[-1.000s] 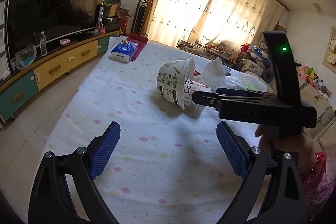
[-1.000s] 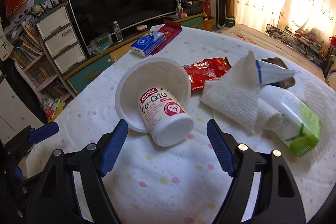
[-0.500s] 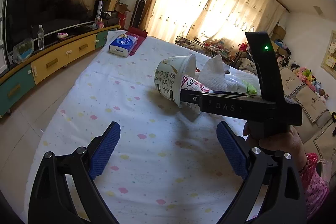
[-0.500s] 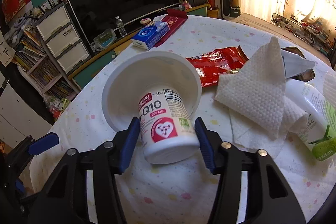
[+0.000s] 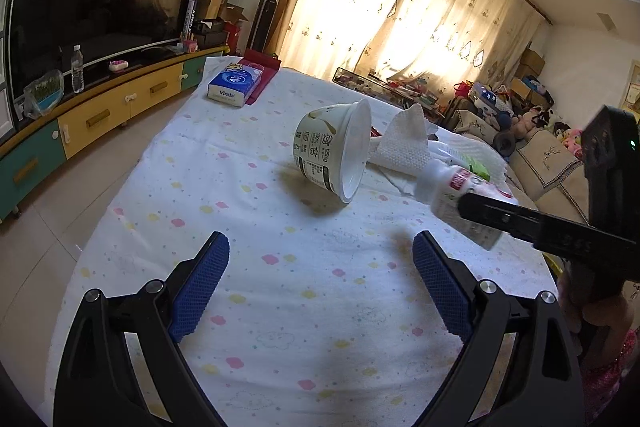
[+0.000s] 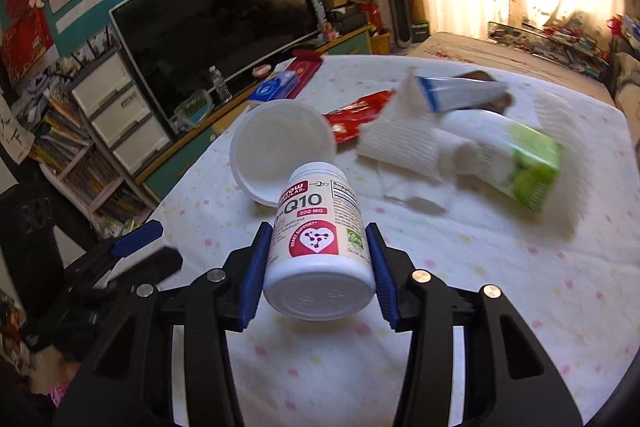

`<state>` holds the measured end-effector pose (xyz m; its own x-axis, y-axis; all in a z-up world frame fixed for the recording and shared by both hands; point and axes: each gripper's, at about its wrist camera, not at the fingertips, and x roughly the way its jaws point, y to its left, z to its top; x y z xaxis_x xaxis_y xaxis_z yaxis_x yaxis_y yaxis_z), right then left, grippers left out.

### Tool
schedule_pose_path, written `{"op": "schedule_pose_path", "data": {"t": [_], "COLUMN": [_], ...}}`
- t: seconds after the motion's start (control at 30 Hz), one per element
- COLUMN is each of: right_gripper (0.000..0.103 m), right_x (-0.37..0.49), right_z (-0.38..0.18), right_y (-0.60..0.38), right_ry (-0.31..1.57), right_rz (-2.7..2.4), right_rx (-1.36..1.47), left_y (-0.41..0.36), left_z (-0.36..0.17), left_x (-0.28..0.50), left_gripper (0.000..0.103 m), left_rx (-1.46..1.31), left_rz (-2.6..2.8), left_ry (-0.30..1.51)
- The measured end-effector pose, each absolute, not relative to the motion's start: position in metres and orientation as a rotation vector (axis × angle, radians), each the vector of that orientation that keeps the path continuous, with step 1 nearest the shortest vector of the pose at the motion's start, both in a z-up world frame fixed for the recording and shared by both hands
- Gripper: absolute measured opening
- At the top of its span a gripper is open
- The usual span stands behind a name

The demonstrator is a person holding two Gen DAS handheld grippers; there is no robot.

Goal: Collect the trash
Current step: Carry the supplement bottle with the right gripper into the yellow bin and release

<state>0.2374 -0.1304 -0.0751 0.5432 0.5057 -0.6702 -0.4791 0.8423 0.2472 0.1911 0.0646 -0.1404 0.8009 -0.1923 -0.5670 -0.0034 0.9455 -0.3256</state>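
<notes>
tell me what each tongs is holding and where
Right tongs grip the white pill bottle by its sides, near the base. Left tongs are open, holding nothing.

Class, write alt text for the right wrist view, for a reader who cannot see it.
The right hand-held gripper is shut on a white supplement bottle, lifted above a dotted tablecloth. Behind lie a tipped white cup, a red wrapper and a paper towel.

White bottle [image 6: 316, 243], pastel-dotted tablecloth [image 6: 500, 287]
</notes>
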Motion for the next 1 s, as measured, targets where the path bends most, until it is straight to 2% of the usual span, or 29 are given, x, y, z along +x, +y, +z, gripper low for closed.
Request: {"op": "schedule_pose_path", "data": {"t": [0.3,0.53,0.8,0.83,0.93,1.0], "right_gripper": [0.045,0.045,0.046,0.046,0.06,0.061], "right_x": [0.191,0.161,0.167,0.169,0.17,0.169], "right_z": [-0.081,-0.114,-0.155,-0.159,-0.163,-0.163], "right_y": [-0.272,-0.401,-0.465,-0.468,-0.469,-0.466], "right_ry": [0.745,0.768,0.814,0.822,0.806,0.793], "right_rz": [0.214,-0.157,-0.367,-0.378,-0.397,-0.403], "right_rx": [0.154,0.275,0.291,0.289,0.286,0.273], "left_y": [0.063,0.059,0.052,0.052,0.05,0.048], "left_z": [-0.141,-0.14,-0.14,-0.141,-0.141,-0.142], "left_x": [0.191,0.192,0.195,0.196,0.198,0.199], "left_gripper": [0.092,0.094,0.096,0.096,0.096,0.096], "left_rx": [-0.313,-0.289,-0.244,-0.241,-0.229,-0.22], "left_rz": [-0.101,-0.092,-0.066,-0.064,-0.06,-0.056], "left_ry": [0.642,0.648,0.669,0.673,0.686,0.69]}}
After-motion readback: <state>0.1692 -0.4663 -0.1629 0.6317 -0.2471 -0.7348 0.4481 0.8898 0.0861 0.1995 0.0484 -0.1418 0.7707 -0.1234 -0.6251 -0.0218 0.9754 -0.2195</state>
